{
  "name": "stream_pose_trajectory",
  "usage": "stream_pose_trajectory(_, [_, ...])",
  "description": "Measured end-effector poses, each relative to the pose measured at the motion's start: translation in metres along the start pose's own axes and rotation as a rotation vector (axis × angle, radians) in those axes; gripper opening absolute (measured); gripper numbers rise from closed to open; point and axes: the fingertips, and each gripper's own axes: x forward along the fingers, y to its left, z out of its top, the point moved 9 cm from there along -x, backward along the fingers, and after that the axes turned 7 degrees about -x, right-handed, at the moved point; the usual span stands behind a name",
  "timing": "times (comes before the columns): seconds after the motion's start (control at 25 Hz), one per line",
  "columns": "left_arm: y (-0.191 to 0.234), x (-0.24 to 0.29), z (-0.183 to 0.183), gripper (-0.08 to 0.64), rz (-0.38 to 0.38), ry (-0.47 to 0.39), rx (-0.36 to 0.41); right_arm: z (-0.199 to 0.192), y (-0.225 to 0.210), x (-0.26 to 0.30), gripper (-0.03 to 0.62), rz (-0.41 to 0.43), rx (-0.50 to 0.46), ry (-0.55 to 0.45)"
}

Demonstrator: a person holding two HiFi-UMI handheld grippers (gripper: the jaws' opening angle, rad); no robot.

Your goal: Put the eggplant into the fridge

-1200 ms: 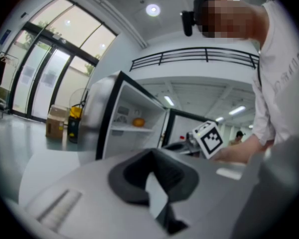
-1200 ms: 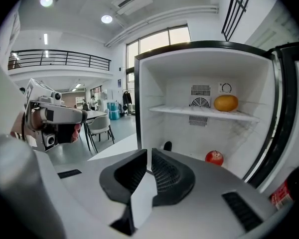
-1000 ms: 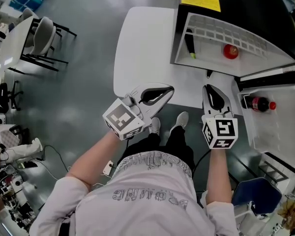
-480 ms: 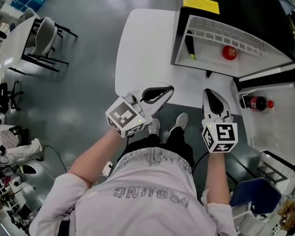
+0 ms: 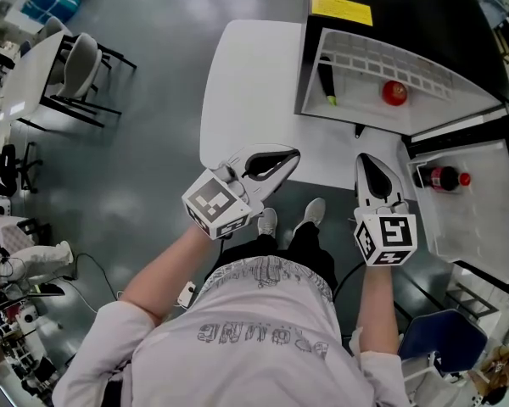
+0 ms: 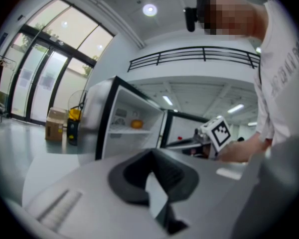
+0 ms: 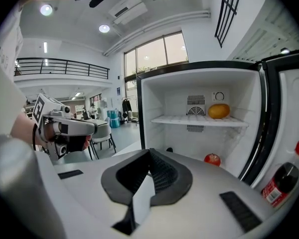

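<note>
The eggplant, dark with a green tip, lies inside the open fridge at its left wall. A red apple sits to its right. My right gripper hovers over the table's front edge, in front of the fridge, pointing at it. Its jaws have just been closing and now meet with nothing between them. My left gripper is held over the table's near edge, aimed to the right, shut and empty. Neither gripper touches the eggplant.
The fridge stands on a white table. Its door hangs open at the right and holds a red-capped bottle. An orange fruit sits on the upper shelf. Chairs and desks stand on the floor at the far left.
My right gripper has risen a little in front of the fridge. The left gripper has stayed in place, and the eggplant has not moved.
</note>
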Motion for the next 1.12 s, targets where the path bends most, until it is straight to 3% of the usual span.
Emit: stream_pose_trajectory(1.12, [-0.0040,0.0077,0.0024,0.008,0.024,0.006,0.008,-0.0052,-0.0045,-0.0004,0.005,0.046,0.004,0.013])
